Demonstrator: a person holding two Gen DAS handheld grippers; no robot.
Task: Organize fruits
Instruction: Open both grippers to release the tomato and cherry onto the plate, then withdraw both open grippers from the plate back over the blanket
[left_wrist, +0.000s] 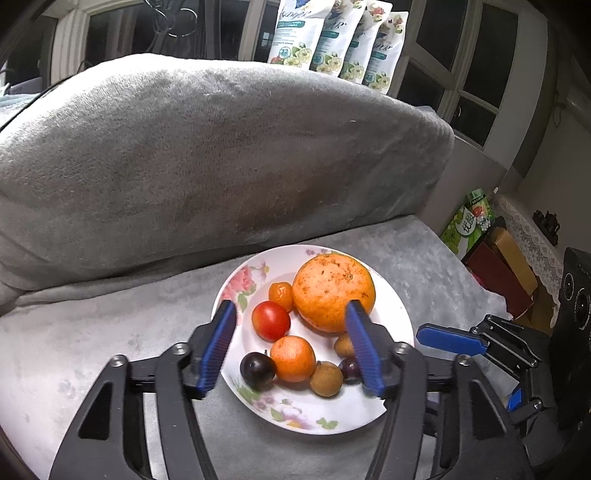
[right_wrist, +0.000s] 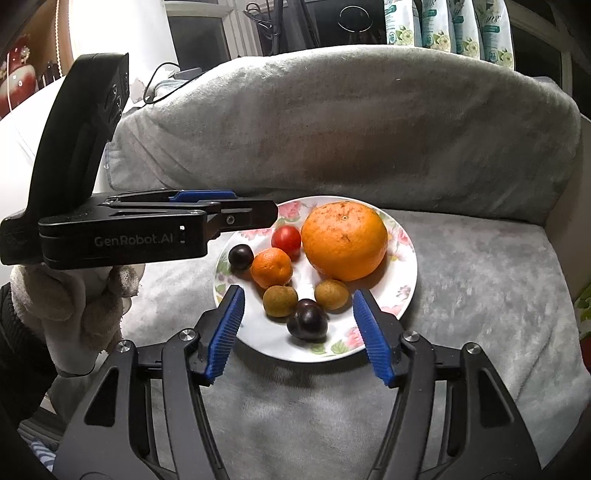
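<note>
Both grippers hover over the plate (right_wrist: 404, 258), which rests on a grey blanket-covered sofa seat (right_wrist: 480, 280). The left gripper (left_wrist: 291, 345) and the right gripper (right_wrist: 298, 325) each stand with jaws spread wide and empty.

Step in hand, as judged: selecting a first fruit. The right gripper frames the dark plum (right_wrist: 307, 322) nearest it; a low, centred approach and a gentle close would spare the skin and avoid nudging neighbours.

Plate contents: large orange (right_wrist: 344, 240), mandarin (right_wrist: 272, 267), red tomato (right_wrist: 286, 238), two brown longans (right_wrist: 280, 301) side by side, a second plum (right_wrist: 241, 257), and a small kumquat (left_wrist: 281, 294). Several touch.
</note>
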